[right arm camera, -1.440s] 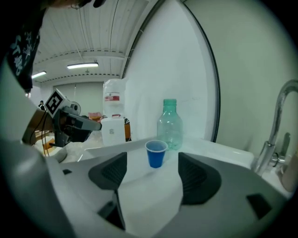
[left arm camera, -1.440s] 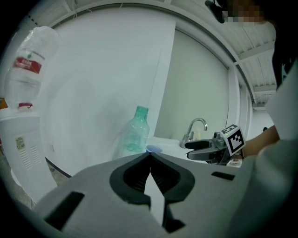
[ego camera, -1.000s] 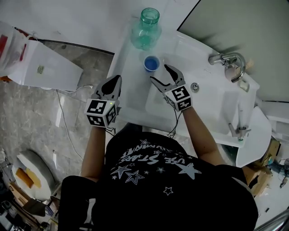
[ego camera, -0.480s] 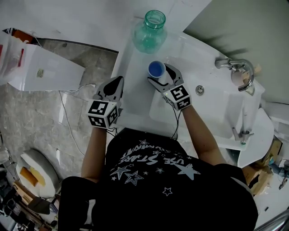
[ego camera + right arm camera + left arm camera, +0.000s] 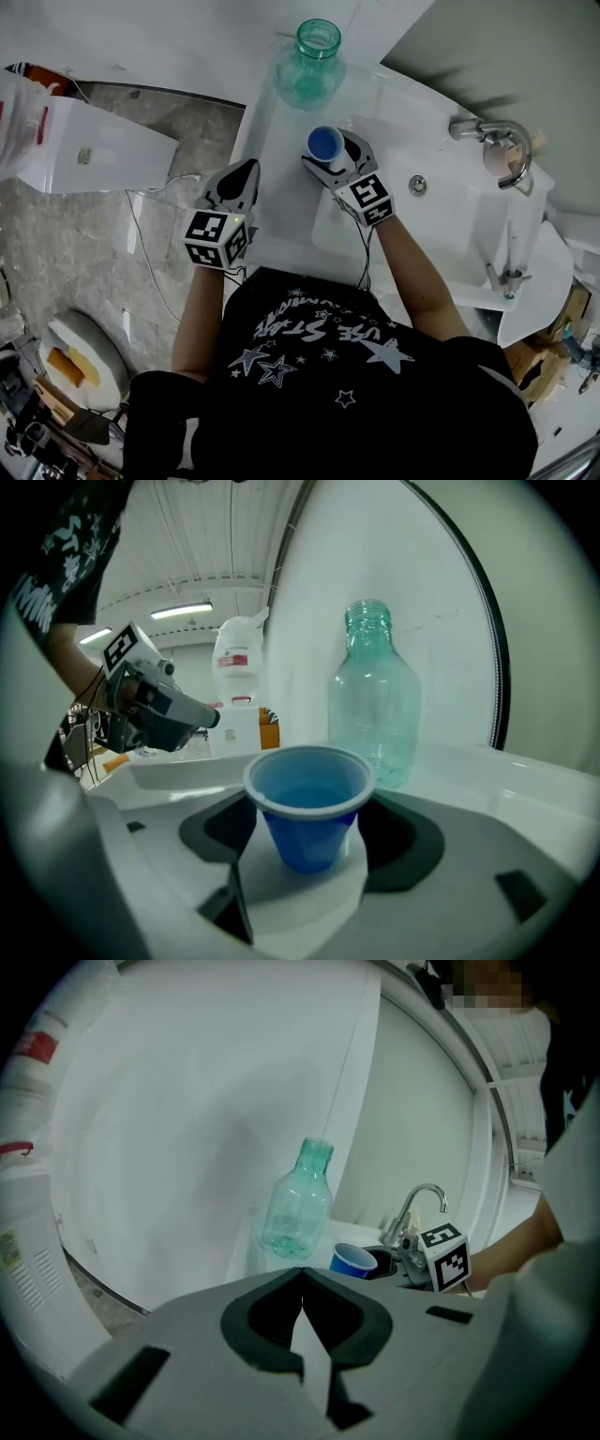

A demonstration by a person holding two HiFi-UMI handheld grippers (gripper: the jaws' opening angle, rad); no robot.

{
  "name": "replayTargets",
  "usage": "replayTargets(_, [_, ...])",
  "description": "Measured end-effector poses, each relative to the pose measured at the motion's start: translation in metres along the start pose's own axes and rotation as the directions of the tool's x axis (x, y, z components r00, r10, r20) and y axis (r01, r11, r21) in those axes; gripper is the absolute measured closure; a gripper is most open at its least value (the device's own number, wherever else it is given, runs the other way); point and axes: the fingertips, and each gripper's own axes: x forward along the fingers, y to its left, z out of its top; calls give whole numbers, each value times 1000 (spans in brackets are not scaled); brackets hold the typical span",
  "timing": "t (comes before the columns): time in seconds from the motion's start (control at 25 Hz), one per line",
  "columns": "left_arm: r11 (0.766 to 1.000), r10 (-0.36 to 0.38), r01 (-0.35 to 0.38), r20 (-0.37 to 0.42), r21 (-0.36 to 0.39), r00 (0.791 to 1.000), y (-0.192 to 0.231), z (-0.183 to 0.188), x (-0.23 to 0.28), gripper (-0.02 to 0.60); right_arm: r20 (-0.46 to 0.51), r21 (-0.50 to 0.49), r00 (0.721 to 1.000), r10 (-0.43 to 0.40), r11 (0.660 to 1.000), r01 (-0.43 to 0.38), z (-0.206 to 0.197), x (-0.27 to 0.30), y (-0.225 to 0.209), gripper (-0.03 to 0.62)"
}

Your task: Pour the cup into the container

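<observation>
A blue plastic cup (image 5: pixel 325 143) with liquid in it stands upright between the jaws of my right gripper (image 5: pixel 329 154), which is shut on its lower part. In the right gripper view the cup (image 5: pixel 308 805) fills the middle, with a clear teal bottle (image 5: pixel 374 697) open at the top just behind it. The bottle (image 5: pixel 310 59) stands at the far end of the white counter (image 5: pixel 272 159). My left gripper (image 5: pixel 240 178) hovers at the counter's left edge, shut and holding nothing, with the bottle (image 5: pixel 298 1206) and cup (image 5: pixel 353 1261) ahead of it.
A white sink basin (image 5: pixel 441 220) lies right of the cup, with a chrome faucet (image 5: pixel 495 139) at its far side. A white box (image 5: pixel 84 141) stands on the stone floor to the left. The wall rises right behind the bottle.
My right gripper moved forward from open beside the cup and has shut on it. The left gripper has stayed where it was.
</observation>
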Motion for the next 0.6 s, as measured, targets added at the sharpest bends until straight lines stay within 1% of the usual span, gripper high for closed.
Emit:
replayTargets(0.16, [1000,10,-10,-3,-2,1000,2,-2,-5,572,0,3,1000,-17,1000,17,0,0,-4,286])
replayTargets(0.4, [1000,15,-15,-6,-6,1000,1,-6,-8,572,-13,7,1000,-8,1000,8,1,-4,-1,295])
replayTargets(0.6, [1000,10,-10,7,0,1000,-1,-2,-10,572,33,15,999,-28,1000,27,16,-13,-2,296])
